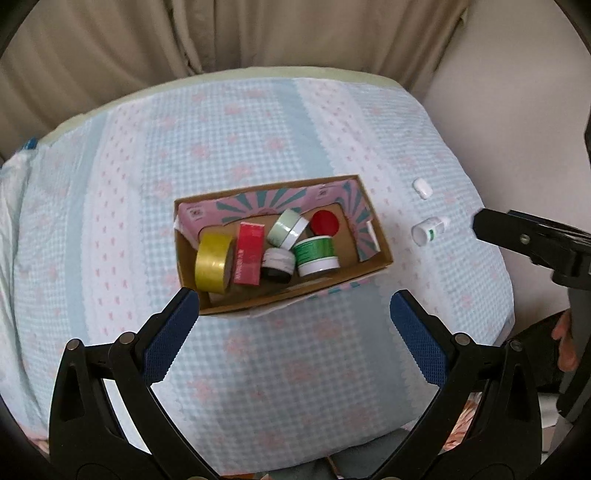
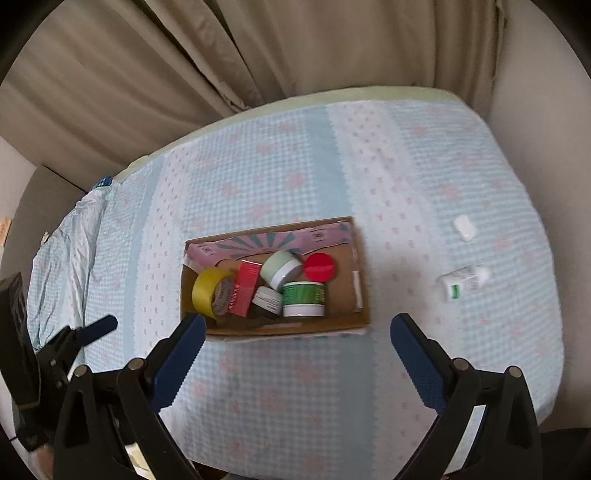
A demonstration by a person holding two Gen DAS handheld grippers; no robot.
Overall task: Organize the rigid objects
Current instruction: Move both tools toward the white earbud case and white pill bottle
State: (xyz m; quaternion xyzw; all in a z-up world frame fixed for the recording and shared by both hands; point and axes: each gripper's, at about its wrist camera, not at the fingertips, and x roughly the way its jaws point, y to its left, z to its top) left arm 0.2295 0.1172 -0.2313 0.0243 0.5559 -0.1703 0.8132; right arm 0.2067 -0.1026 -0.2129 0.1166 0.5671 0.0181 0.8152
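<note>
A cardboard box (image 1: 373, 229) (image 2: 364, 291) sits mid-table and holds a yellow tape roll (image 1: 212, 264) (image 2: 207, 290), a red carton (image 1: 249, 254) (image 2: 243, 288), a pale green tin (image 1: 288, 229) (image 2: 280, 269), a red lid (image 1: 324, 222) (image 2: 320, 266), a green-labelled jar (image 1: 317, 254) (image 2: 303, 298) and a small black-and-white jar (image 1: 277, 264) (image 2: 266, 300). To its right lie a small white bottle (image 1: 428, 230) (image 2: 463, 282) and a white cap-like piece (image 1: 423, 188) (image 2: 464, 227). My left gripper (image 1: 295, 325) (image 2: 99, 328) is open and empty, just in front of the box. My right gripper (image 2: 297, 347) (image 1: 517, 236) is open and empty, also near the box front.
The table wears a blue-and-white checked cloth (image 1: 295, 369) (image 2: 295, 387). Beige curtains (image 1: 258, 33) (image 2: 258, 55) hang behind it. A wall (image 1: 498, 110) stands close on the right.
</note>
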